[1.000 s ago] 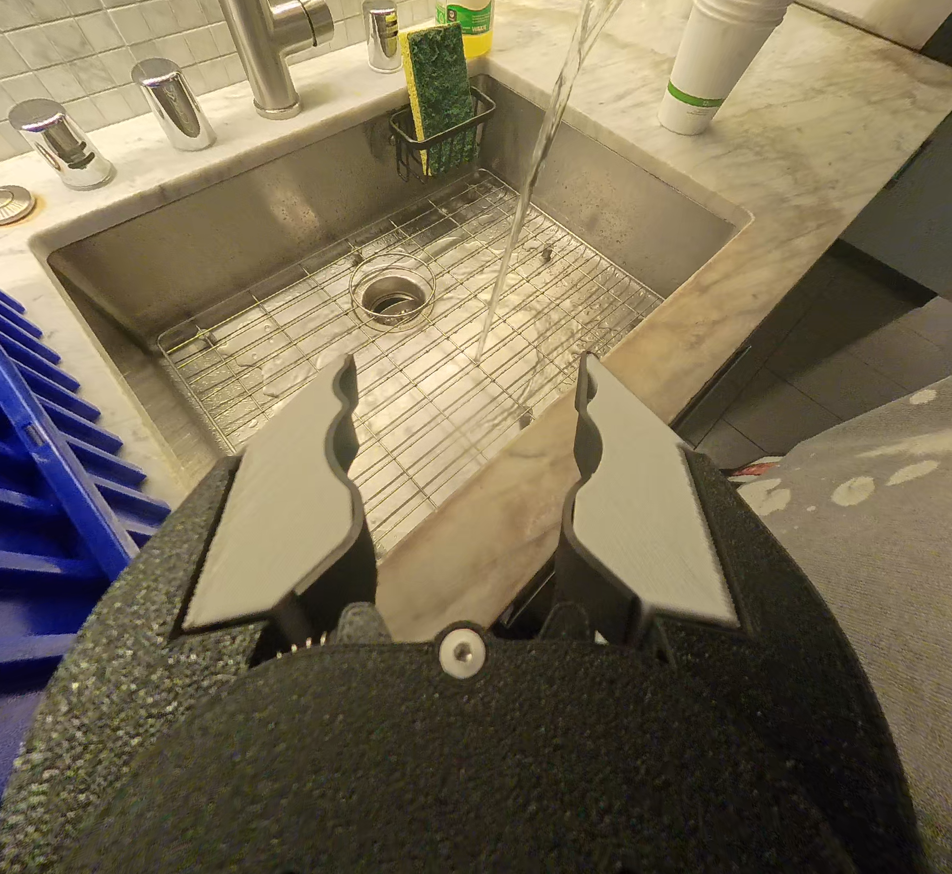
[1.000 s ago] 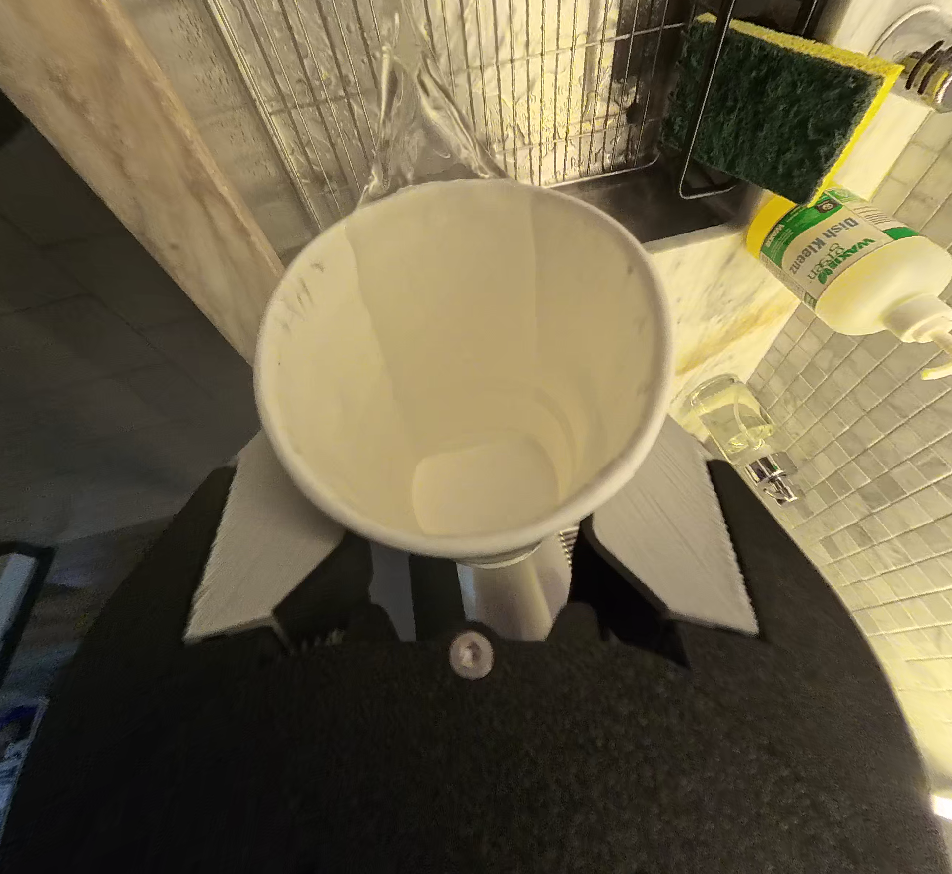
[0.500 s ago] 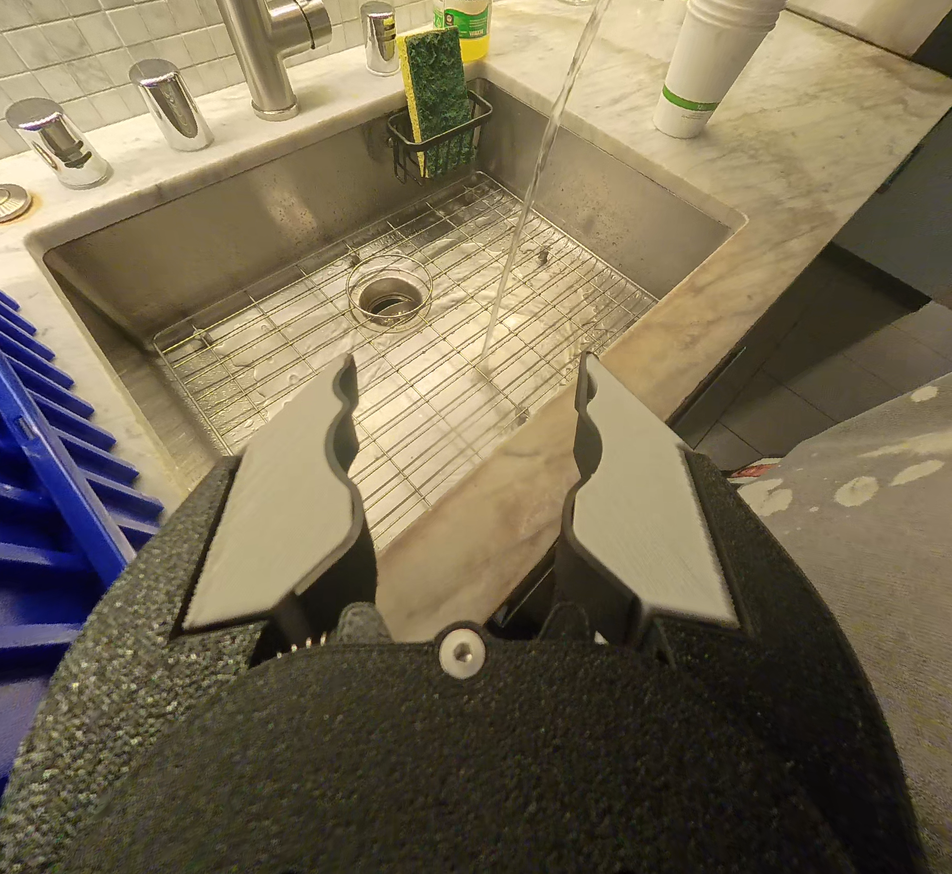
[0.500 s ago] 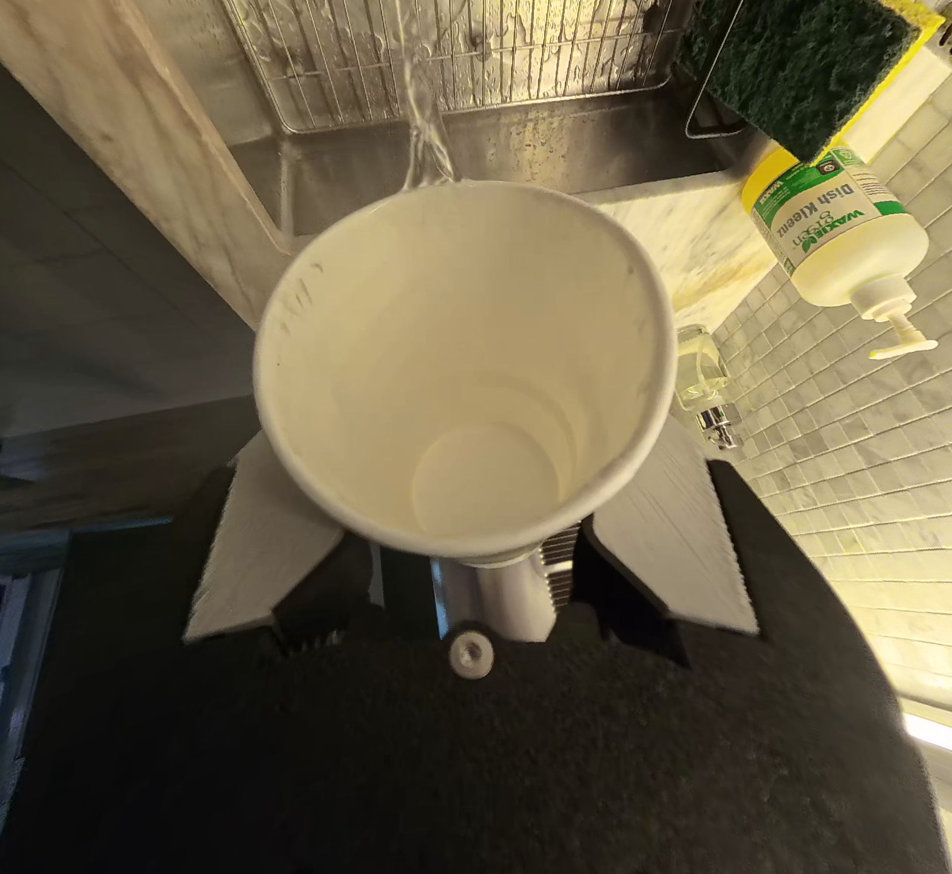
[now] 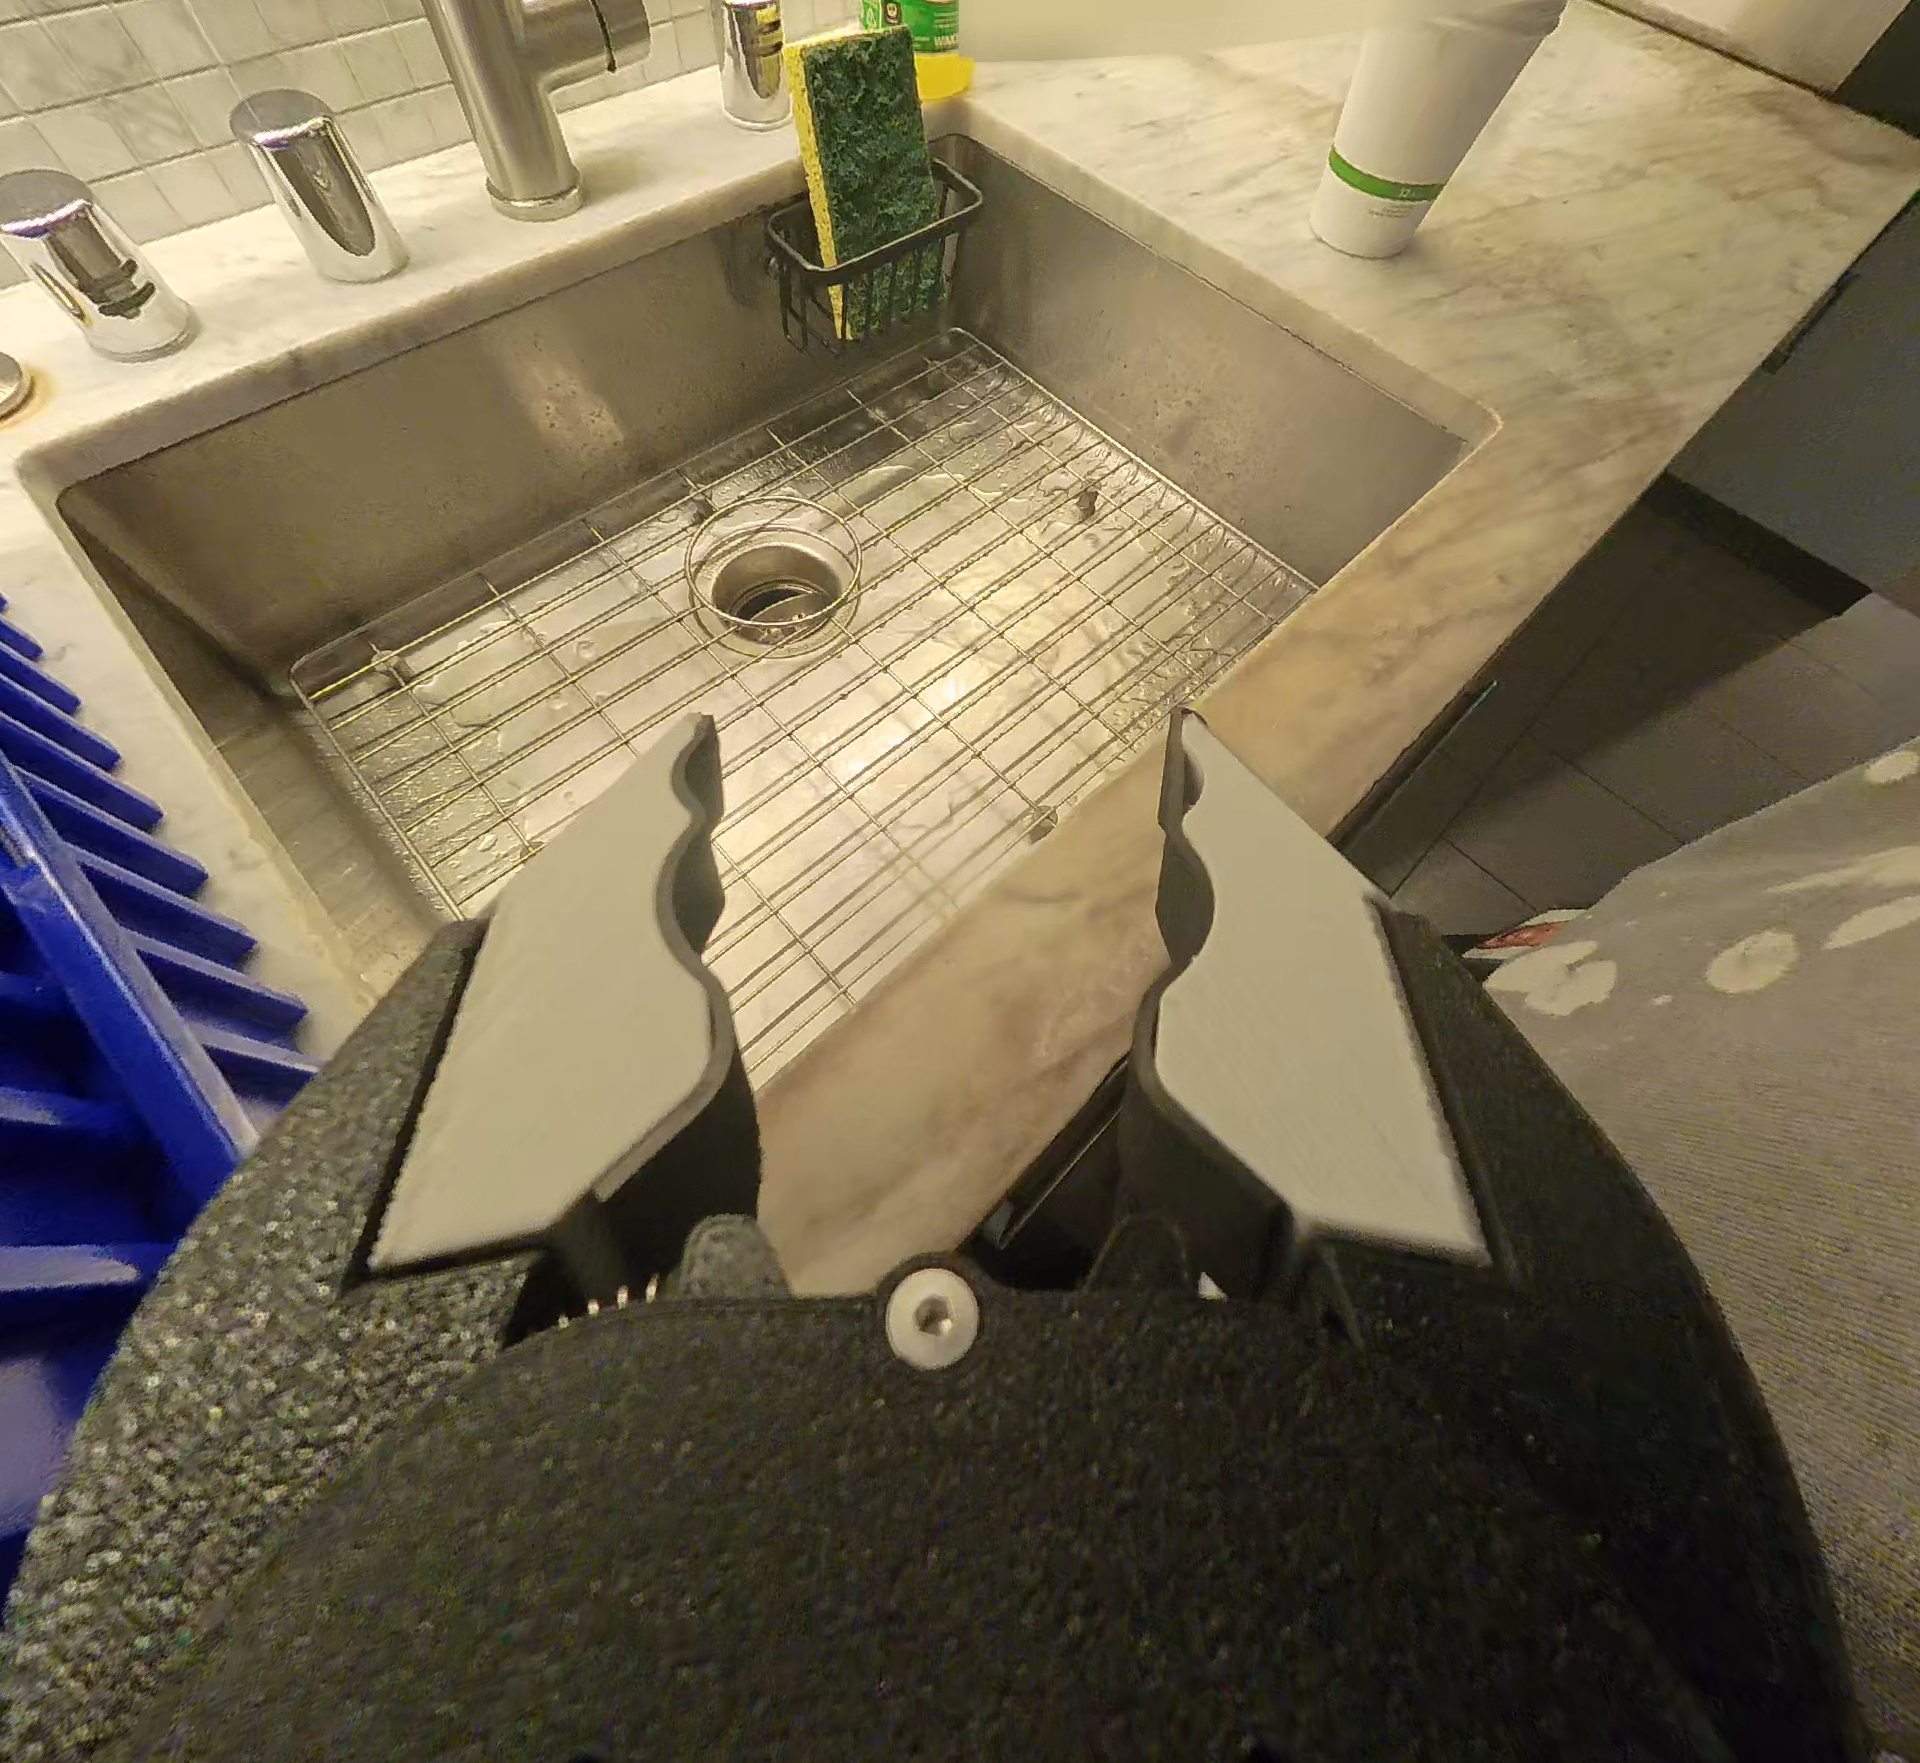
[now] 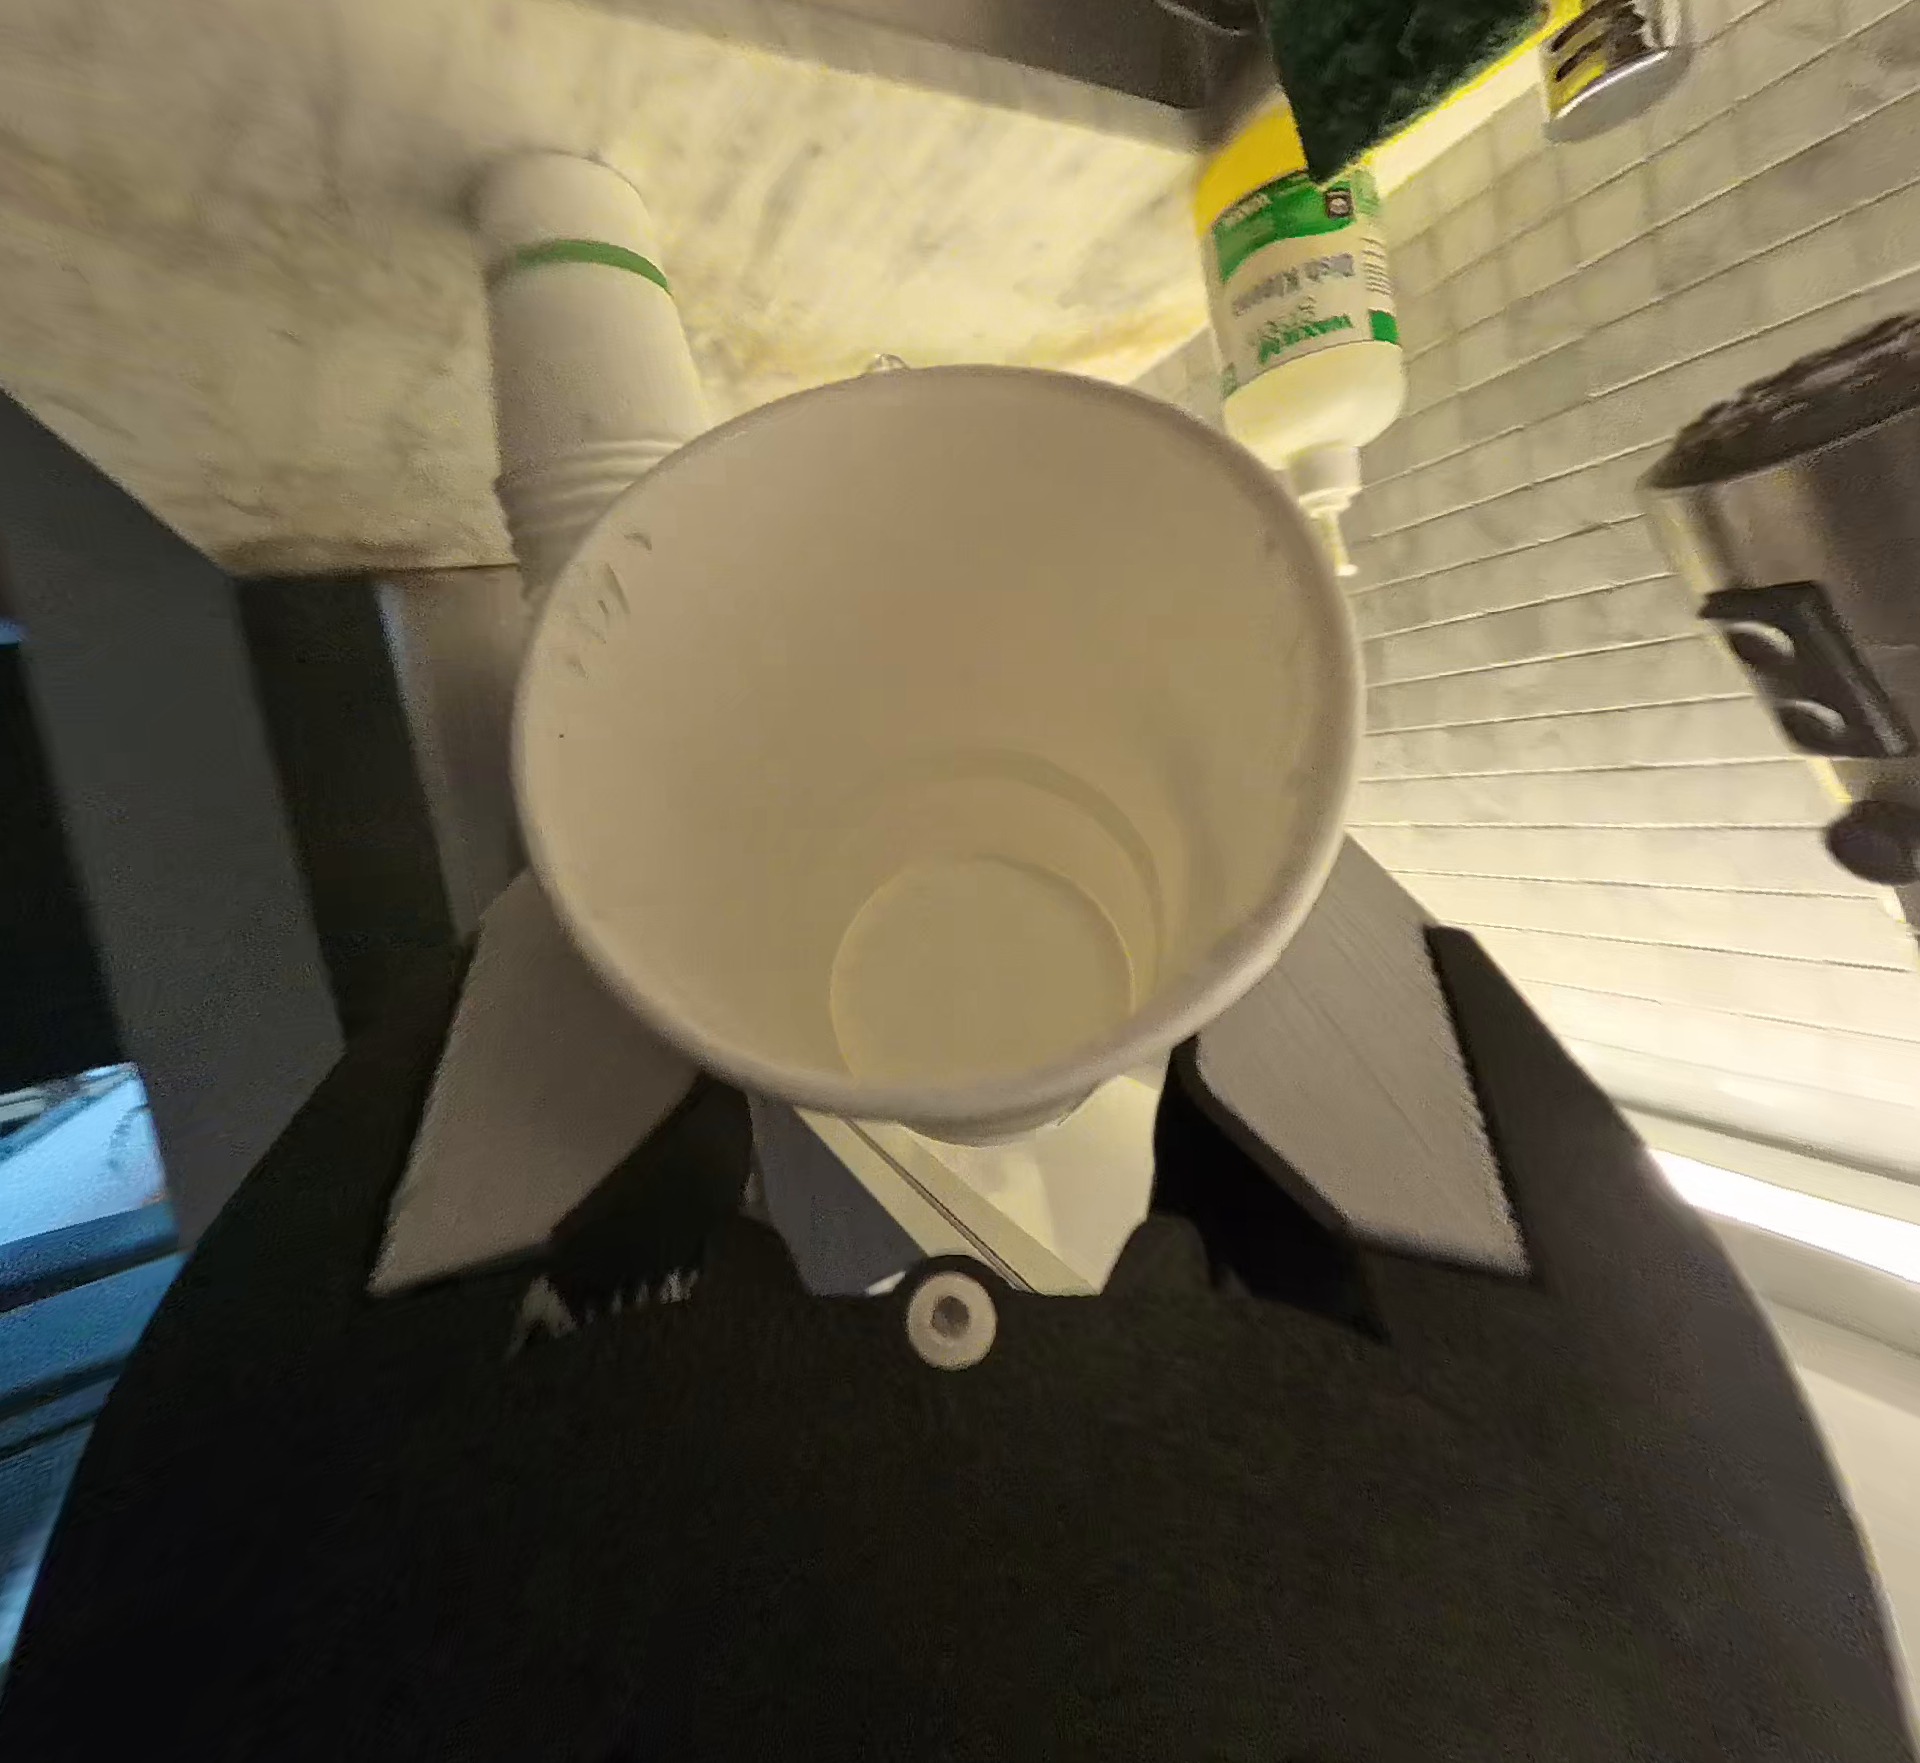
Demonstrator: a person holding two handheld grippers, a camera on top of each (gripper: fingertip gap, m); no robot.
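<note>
The right gripper (image 6: 925, 975) had its jaws closed on a white paper cup (image 6: 935, 737), tipped so the right wrist view looked straight into its mouth; the inside appeared empty, smooth and pale, with faint scuffs near the rim. Beyond it, upside down in that view, stood a stack of white paper cups with a green band (image 6: 582, 311) on the marble desk (image 6: 883, 186), beside a white-and-yellow soap bottle (image 6: 1299, 311). The left gripper (image 5: 940, 840) hovered with jaws open and empty above the near edge of the stainless steel sink (image 5: 416, 466), whose wire grid (image 5: 935, 674) glistened wet. A green-and-yellow sponge (image 5: 862, 144) sat upright in a black wire caddy (image 5: 883, 279). Thin paper walls crush easily, so a light, steady squeeze low on the cup seemed wisest.
</note>
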